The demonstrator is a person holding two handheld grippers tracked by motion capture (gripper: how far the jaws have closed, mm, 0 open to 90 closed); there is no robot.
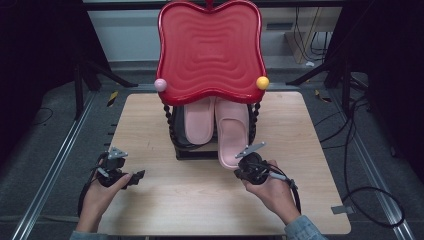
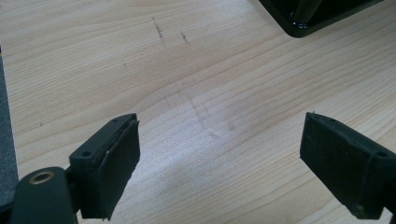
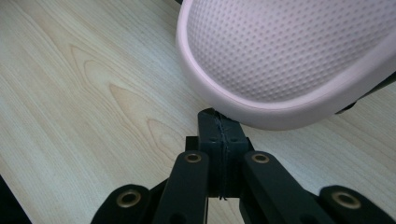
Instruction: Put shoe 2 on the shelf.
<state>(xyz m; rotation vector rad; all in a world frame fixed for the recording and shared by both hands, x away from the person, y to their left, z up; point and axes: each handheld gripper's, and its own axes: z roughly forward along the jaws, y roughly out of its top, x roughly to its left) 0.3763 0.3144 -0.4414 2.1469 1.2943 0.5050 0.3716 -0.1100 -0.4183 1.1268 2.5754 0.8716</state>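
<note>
I am at the pink slipper [image 1: 232,134] that juts heel-first off the black rack [image 1: 192,150] under the red apple-shaped tray [image 1: 210,50], beside its twin [image 1: 199,121]. My right gripper [image 3: 223,125] has its jaws pressed together on nothing, tips just under the slipper's heel rim at twelve o'clock. My left gripper [image 2: 219,154] holds its jaws wide over bare desk [image 2: 196,74], rack corner at one o'clock. Next, I judge, the right jaws must open to take that rim.

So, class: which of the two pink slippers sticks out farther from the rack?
The right slipper: its heel overhangs the table by the right hand-held gripper; the left slipper stays tucked in.
</note>
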